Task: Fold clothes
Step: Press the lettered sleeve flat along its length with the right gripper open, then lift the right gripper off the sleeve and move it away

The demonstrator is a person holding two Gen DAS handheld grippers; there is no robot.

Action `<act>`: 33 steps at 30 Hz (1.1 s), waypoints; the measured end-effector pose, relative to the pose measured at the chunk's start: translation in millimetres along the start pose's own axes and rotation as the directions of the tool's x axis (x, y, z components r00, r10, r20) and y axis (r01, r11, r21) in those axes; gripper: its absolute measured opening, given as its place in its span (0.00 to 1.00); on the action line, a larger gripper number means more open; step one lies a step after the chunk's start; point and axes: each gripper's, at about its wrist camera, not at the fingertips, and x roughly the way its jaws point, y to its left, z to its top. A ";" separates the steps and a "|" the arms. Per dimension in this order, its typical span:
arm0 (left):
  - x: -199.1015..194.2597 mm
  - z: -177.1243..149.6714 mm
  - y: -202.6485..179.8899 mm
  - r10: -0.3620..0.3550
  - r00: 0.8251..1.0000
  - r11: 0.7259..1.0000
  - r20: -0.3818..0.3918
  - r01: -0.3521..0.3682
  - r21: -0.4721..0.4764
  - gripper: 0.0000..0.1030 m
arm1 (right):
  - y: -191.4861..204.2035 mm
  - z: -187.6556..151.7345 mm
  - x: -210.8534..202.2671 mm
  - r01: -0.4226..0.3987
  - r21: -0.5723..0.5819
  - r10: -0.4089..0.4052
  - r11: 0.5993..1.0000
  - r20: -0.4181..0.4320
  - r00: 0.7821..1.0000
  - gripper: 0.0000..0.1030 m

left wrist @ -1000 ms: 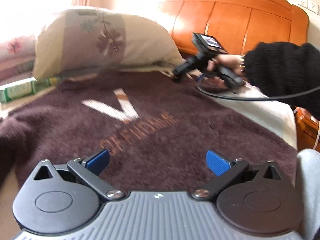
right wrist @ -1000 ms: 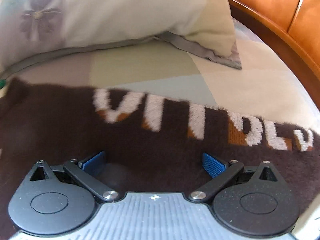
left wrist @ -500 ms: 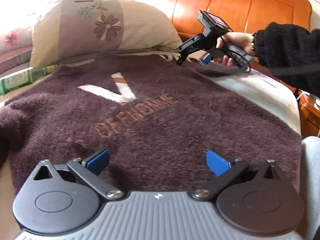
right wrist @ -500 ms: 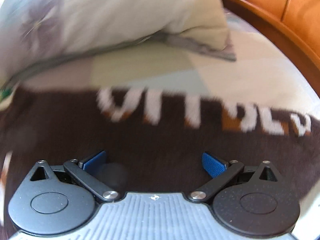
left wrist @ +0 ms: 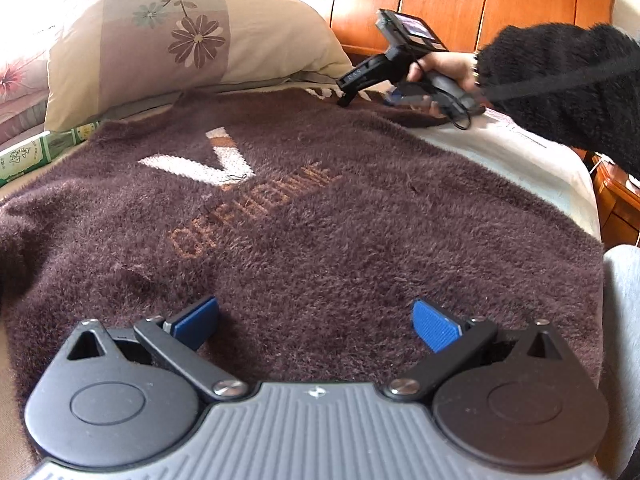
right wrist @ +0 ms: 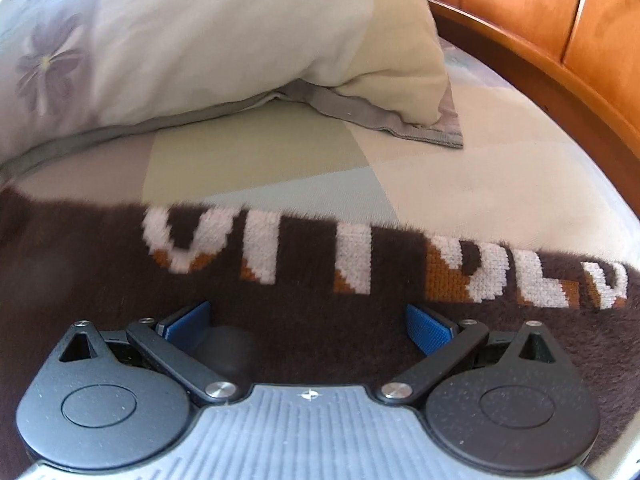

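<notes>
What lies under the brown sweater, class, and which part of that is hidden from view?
The brown sweater lies spread on a pale patchwork bedsheet, which shows beyond its edges beside the floral pillow. The sheet directly beneath the sweater is covered, so anything there cannot be seen.

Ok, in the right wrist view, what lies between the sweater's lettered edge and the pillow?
Only bare patchwork bedsheet lies between the sweater edge and the pillow, as the right wrist view shows.
</notes>
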 end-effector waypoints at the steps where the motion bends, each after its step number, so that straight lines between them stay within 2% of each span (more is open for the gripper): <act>1: -0.3 -0.3 0.1 -0.001 1.000 1.000 0.001 0.001 0.000 0.99 | -3.9 -8.1 -6.6 -0.023 -0.026 0.024 0.999 0.014 1.000 1.00; 5: 0.1 -0.3 1.2 -0.006 1.000 1.000 0.001 0.006 -0.003 0.99 | -23.4 -38.7 -33.5 -0.109 -0.120 0.117 0.987 0.057 0.991 1.00; 10: 0.8 -0.6 2.4 -0.011 1.000 1.000 0.003 0.011 -0.003 0.99 | -74.4 -64.1 -65.3 -0.140 -0.132 0.151 0.981 0.073 0.986 1.00; 12: 0.8 -0.8 2.6 -0.013 1.000 1.000 0.003 0.013 -0.003 0.99 | -90.2 -64.6 -73.1 -0.126 -0.101 0.134 0.987 0.071 0.988 1.00; 15: 0.8 -0.9 2.8 -0.014 1.000 1.000 0.001 0.014 -0.001 0.99 | -109.2 -53.8 -82.1 -0.103 0.010 0.102 0.995 0.098 0.990 1.00; 18: -0.7 -1.6 3.0 -0.017 1.000 1.000 -0.004 0.017 0.010 0.99 | -119.8 -36.3 -81.2 -0.158 0.119 0.138 0.980 0.165 0.977 1.00; 20: -0.8 -1.7 4.2 -0.025 1.000 1.000 -0.004 0.025 0.008 0.99 | -122.1 -23.9 -68.6 -0.235 0.159 0.209 0.959 0.161 0.965 1.00; 23: 0.2 -2.1 6.3 -0.033 0.999 0.999 -0.001 0.033 0.001 0.99 | -127.5 -14.5 -44.0 -0.274 0.186 0.257 0.944 0.110 0.960 1.00; 27: 0.8 -2.0 6.6 -0.032 0.999 0.999 -0.002 0.032 0.005 0.99 | -164.1 -20.2 -45.8 -0.262 0.190 0.235 0.946 0.153 0.960 1.00; 30: 1.6 -2.4 4.9 -0.024 1.000 1.000 -0.005 0.024 0.018 0.99 | -192.0 -25.7 -53.1 -0.101 0.250 0.058 0.963 0.175 0.983 1.00; 33: 1.4 -2.5 5.4 -0.025 1.000 1.000 -0.004 0.025 0.017 0.99 | -203.3 -25.9 -56.4 0.036 0.321 -0.097 0.946 0.178 0.979 1.00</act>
